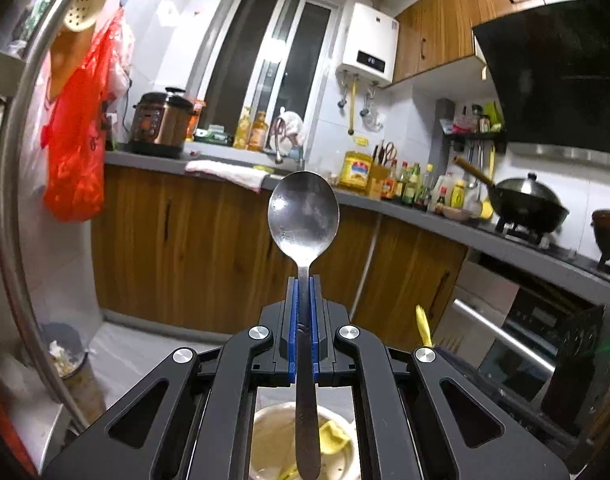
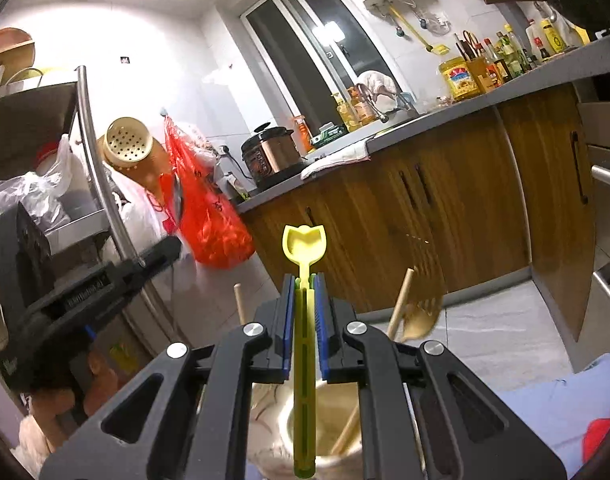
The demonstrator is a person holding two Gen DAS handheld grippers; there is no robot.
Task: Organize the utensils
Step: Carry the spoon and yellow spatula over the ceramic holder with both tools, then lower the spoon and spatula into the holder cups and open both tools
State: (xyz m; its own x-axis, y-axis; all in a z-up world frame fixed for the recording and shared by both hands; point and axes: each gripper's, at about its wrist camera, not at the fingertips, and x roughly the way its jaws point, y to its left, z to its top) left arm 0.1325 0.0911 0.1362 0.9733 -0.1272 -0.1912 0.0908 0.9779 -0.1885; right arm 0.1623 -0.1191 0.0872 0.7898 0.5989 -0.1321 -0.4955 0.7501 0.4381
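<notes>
The left gripper [image 1: 304,292] is clamped on a metal spoon [image 1: 303,216], bowl up, handle aimed into the cup [image 1: 265,432] below. The right gripper [image 2: 304,292] pinches a yellow scoop [image 2: 304,240] the same way (both ready, I'd guess, to drop in).

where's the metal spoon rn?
Left wrist view, centre: metal spoon clamped by its handle in the left gripper, bowl up, handle end over the beige utensil holder.
</notes>
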